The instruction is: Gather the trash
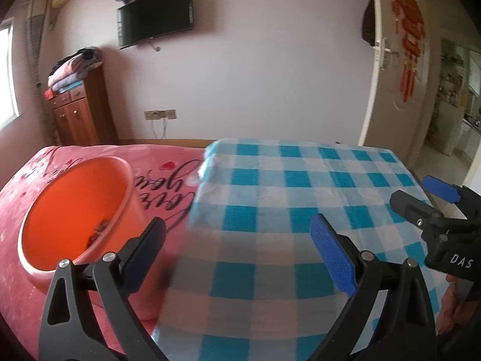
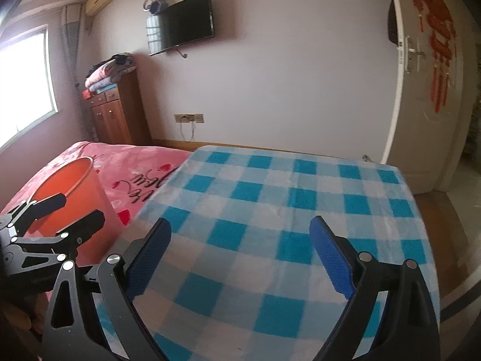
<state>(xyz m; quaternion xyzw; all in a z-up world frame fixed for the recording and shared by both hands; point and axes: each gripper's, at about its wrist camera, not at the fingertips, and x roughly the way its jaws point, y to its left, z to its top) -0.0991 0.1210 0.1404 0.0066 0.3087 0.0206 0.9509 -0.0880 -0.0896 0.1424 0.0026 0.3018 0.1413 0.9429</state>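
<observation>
Dark scraps of trash (image 1: pixel 97 232) down inside the orange bin (image 1: pixel 75 210) on the pink bedspread (image 1: pixel 168 177), left of and apart from both jaw pairs. Left gripper (image 1: pixel 237 240) spread wide, empty, above the blue checked blanket (image 1: pixel 285 186). Right gripper (image 2: pixel 240 240) likewise spread, empty.

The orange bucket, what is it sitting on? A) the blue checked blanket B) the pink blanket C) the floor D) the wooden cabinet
B: the orange bucket stands on the pink blanket, just left of the blue checked blanket, with something dark at its bottom.
</observation>
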